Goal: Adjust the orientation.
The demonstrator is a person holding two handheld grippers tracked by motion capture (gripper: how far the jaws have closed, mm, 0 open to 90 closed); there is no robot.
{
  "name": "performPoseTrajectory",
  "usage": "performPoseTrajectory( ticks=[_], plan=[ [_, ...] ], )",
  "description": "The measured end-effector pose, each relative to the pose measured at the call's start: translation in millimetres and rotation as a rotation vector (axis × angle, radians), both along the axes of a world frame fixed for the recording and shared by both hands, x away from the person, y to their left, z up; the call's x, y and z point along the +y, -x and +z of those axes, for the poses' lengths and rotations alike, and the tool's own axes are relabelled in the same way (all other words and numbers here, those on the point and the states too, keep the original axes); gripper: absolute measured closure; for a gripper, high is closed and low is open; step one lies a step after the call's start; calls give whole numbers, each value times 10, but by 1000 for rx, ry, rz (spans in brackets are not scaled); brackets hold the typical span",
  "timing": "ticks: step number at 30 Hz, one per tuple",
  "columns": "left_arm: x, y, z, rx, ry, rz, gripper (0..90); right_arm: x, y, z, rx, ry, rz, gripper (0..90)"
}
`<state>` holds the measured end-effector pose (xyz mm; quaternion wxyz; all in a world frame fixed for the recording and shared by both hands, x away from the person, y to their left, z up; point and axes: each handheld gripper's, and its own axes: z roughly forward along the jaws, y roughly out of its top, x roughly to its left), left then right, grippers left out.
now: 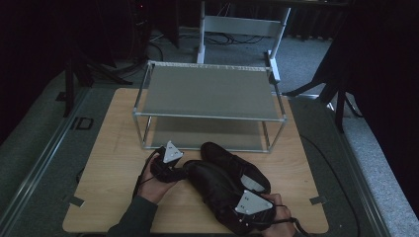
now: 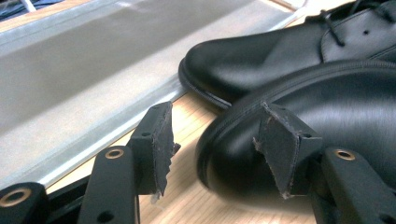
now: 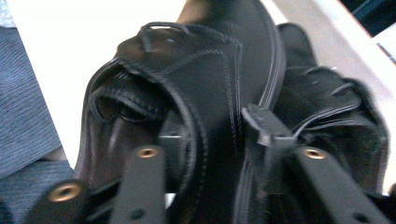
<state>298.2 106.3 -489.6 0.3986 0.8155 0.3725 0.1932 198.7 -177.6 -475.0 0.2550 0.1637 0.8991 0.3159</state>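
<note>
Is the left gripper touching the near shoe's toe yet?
Cannot tell. In the left gripper view the near shoe lies behind the left gripper right pad.

No readable text, label or number anywhere.

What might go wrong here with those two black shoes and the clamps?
The right gripper pinches just one side wall of the near shoe, so the shoe may twist or slip when lifted. The left gripper stands open at its toe, one pad touching, and may push it into the far shoe.
</note>
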Motion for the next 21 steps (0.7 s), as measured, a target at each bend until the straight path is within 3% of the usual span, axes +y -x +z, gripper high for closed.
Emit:
performPoseTrajectory(
  ticks=[6,11,21],
  plan=[
    [32,-2,8,-7,9,11,455,-34,-18,38,-24,-24,-18,821],
    [95,6,54,-15,29,30,455,-110,-62,94,35,-93,3,844],
    [243,-1,133,-24,84,77,457,-372,-155,392,62,-241,-33,854]
  ],
)
